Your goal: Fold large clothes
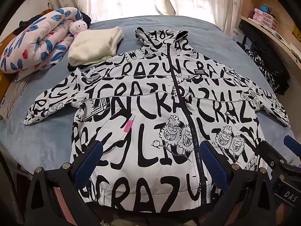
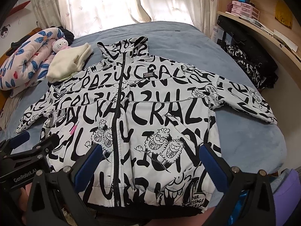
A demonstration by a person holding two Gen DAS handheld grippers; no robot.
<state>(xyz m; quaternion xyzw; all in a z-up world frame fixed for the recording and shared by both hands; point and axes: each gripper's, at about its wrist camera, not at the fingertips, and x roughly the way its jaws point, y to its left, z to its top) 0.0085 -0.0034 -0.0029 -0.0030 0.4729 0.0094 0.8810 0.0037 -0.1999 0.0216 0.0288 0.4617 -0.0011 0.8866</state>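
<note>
A white hooded jacket [image 1: 150, 101] with black "CRAZY" lettering and cartoon prints lies flat, face up and zipped, on a blue bed, sleeves spread to both sides. It also shows in the right wrist view [image 2: 150, 101]. My left gripper [image 1: 150, 150] is open and empty, held over the jacket's lower left front near the hem. My right gripper [image 2: 150, 150] is open and empty over the lower right front. The right gripper shows at the right edge of the left wrist view [image 1: 278, 150]. The left gripper shows at the left edge of the right wrist view [image 2: 32, 141].
A folded cream garment [image 1: 94, 47] lies by the jacket's left shoulder. A rolled floral quilt [image 1: 35, 41] and a Hello Kitty plush [image 1: 78, 27] sit at the far left. Dark patterned clothes [image 1: 267, 69] lie at the bed's right edge below a wooden shelf [image 1: 272, 28]. Curtains hang behind.
</note>
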